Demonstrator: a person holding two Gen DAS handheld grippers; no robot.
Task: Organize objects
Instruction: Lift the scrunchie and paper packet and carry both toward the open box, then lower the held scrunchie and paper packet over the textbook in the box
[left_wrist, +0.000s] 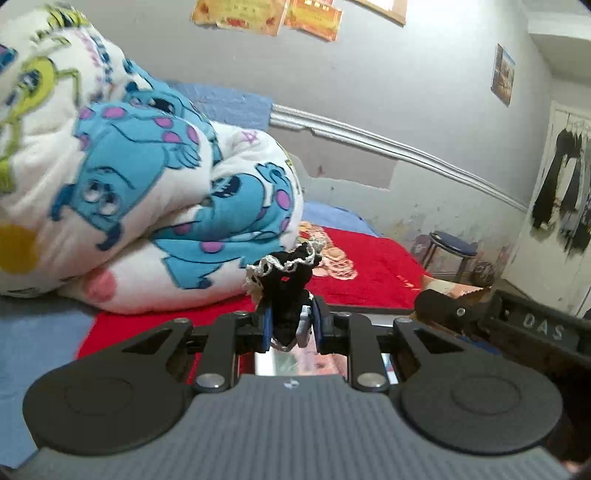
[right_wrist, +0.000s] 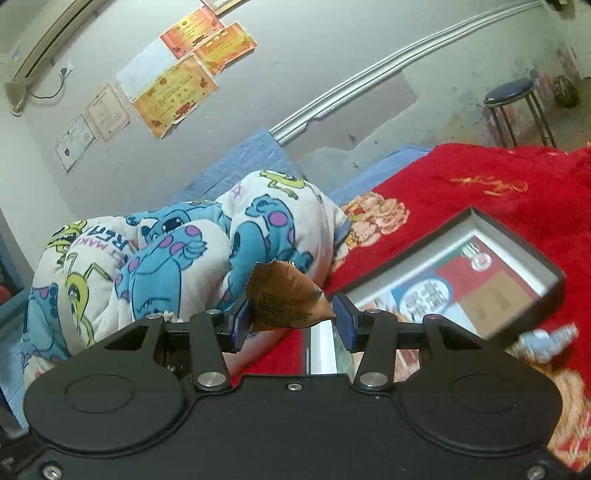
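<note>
My left gripper (left_wrist: 291, 325) is shut on a black knitted piece with white lace trim (left_wrist: 291, 273), held above the red blanket (left_wrist: 373, 269). My right gripper (right_wrist: 291, 321) is shut on a brown snack packet (right_wrist: 288, 295), held above the red blanket (right_wrist: 480, 192). An open dark-rimmed box (right_wrist: 517, 240) with a printed picture inside lies on the blanket to the right of the packet. The right gripper's black body (left_wrist: 517, 325) shows at the right of the left wrist view. A small blue-white object (right_wrist: 546, 341) lies blurred by the box's near corner.
A rolled cartoon-print duvet (left_wrist: 140, 192) lies on the bed at the left; it also shows in the right wrist view (right_wrist: 177, 258). A blue-topped stool (right_wrist: 511, 92) and a ball (right_wrist: 565, 90) stand by the far wall. Clothes (left_wrist: 565, 192) hang at the right.
</note>
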